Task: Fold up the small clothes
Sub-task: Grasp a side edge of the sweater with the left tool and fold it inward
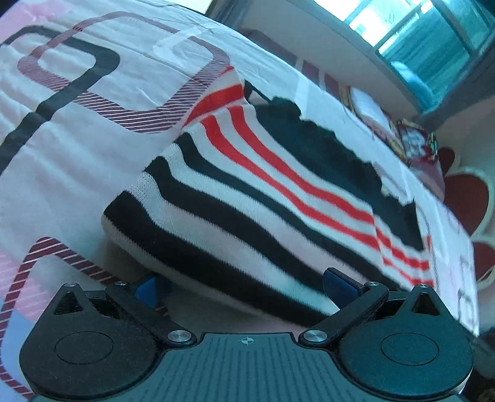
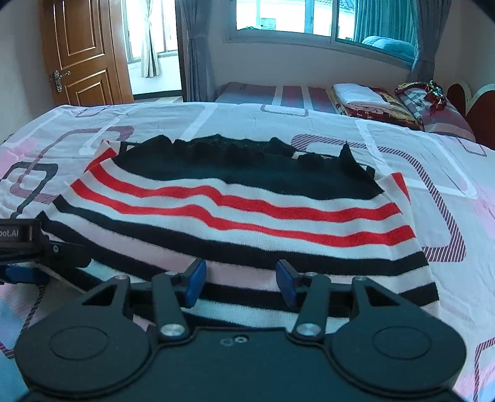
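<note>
A small knitted garment with black, white and red stripes and a black upper part lies spread flat on the patterned bedsheet. My right gripper hovers over its near hem, blue pads apart, with flat striped fabric showing between them. In the left wrist view the same garment runs diagonally. My left gripper stands wide open at its near left corner, the hem crossing between the fingers with neither pad pressing on it. The left gripper's housing shows at the left edge of the right wrist view.
Folded bedding and a pillow lie at the far right of the bed, by a red headboard. A wooden door and a curtained window stand beyond the bed.
</note>
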A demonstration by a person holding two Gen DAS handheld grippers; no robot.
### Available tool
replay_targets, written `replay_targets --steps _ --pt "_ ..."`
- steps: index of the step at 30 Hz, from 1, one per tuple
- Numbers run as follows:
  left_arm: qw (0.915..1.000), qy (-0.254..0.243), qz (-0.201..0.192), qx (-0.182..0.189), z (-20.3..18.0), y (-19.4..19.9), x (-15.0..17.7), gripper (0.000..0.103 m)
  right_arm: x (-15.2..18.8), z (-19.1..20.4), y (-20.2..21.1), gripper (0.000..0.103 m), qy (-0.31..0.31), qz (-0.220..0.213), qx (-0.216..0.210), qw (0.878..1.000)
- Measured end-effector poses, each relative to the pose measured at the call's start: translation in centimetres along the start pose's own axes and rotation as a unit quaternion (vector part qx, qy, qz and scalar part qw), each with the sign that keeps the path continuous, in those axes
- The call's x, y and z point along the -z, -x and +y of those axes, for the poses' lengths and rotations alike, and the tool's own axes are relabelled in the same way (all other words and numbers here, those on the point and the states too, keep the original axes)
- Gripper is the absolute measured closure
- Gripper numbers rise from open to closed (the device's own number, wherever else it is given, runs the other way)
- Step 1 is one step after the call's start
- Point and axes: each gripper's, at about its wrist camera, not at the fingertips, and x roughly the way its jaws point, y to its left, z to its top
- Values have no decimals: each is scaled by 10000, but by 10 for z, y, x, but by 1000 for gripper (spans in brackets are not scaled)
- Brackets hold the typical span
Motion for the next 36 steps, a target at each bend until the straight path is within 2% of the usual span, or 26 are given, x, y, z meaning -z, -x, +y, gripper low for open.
replay_targets --steps 5,11,12,13,14,16,21,23,25,26,28,30,33,36 --pt "9980 417 -426 215 9 -5 -4 0 -8 -1 -5 53 -121 -119 -29 9999" --pt "9899 1010 -882 457 21 -13 -9 1 -10 1 -16 53 -63 -156 -56 9998" --pt "9885 1090 -935 482 23 -14 -10 7 -11 1 -16 54 -64 -194 -63 9998" --pt "9875 1138 -993 447 24 -16 -11 19 -13 0 -15 54 -88 -239 -76 9996" --pt "9872 1151 -1023 403 25 -18 -12 23 -15 -1 -15 54 -118 -279 -86 9995" --pt "9860 1224 -1080 328 29 -20 -15 42 -21 -3 -16 55 -141 -343 -45 9993" --pt "9858 1271 -1065 258 37 -24 -19 58 -30 -2 -20 56 -62 -441 12 9990" --pt "9864 1239 -1048 278 37 -24 -20 65 -27 1 -24 56 -92 -358 -33 9993" --pt "9874 1144 -1050 319 36 -21 -20 70 -15 6 -34 56 -110 -108 -152 9998" --pt "9879 1036 -1104 345 33 -17 -21 73 -6 10 -39 56 66 -93 -80 9999" --pt "9883 734 -1271 410 23 -6 -22 77 4 21 -40 56 494 -314 163 9982" --pt "9879 181 -1455 516 4 3 -26 80 2 22 -41 55 390 -288 184 9987" --pt "9824 -566 -1603 772 -31 11 -30 82 4 24 -41 56 538 -337 214 9978" --pt "9744 -1183 -1523 1157 -72 8 -34 82 4 24 -39 55 493 -370 215 9979"
